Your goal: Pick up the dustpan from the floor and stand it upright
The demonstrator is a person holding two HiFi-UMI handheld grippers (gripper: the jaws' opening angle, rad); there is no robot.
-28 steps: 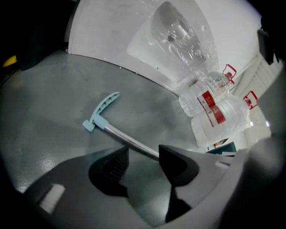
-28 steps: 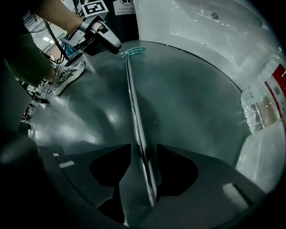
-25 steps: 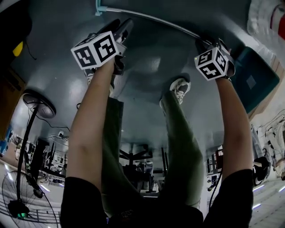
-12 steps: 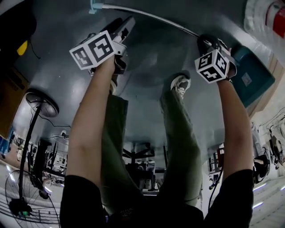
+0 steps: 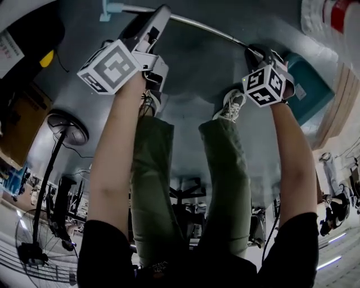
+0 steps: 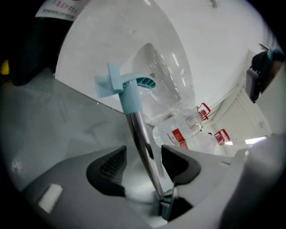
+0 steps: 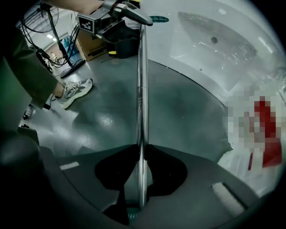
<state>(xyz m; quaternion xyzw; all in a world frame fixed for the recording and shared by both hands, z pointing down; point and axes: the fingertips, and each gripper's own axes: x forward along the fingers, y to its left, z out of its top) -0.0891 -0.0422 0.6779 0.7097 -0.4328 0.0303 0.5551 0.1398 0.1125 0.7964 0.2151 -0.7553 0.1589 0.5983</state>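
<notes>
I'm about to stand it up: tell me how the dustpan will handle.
Probably stiff: its handle is a straight metal tube. Likely slippery: it is smooth and shiny. Perhaps bottom-heavy and prone to swing, with the pan at one end.

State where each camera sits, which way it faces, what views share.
Head view: on the head, steeply down at the floor; forearms, legs, left gripper and right gripper show.
Left gripper view: on that gripper, along jaws just opened around the dustpan handle, toward a white surface.
Right gripper view: on that gripper, along jaws just closed on the handle, over the floor; a shoe shows.
Shared: the handle, in all three.
</notes>
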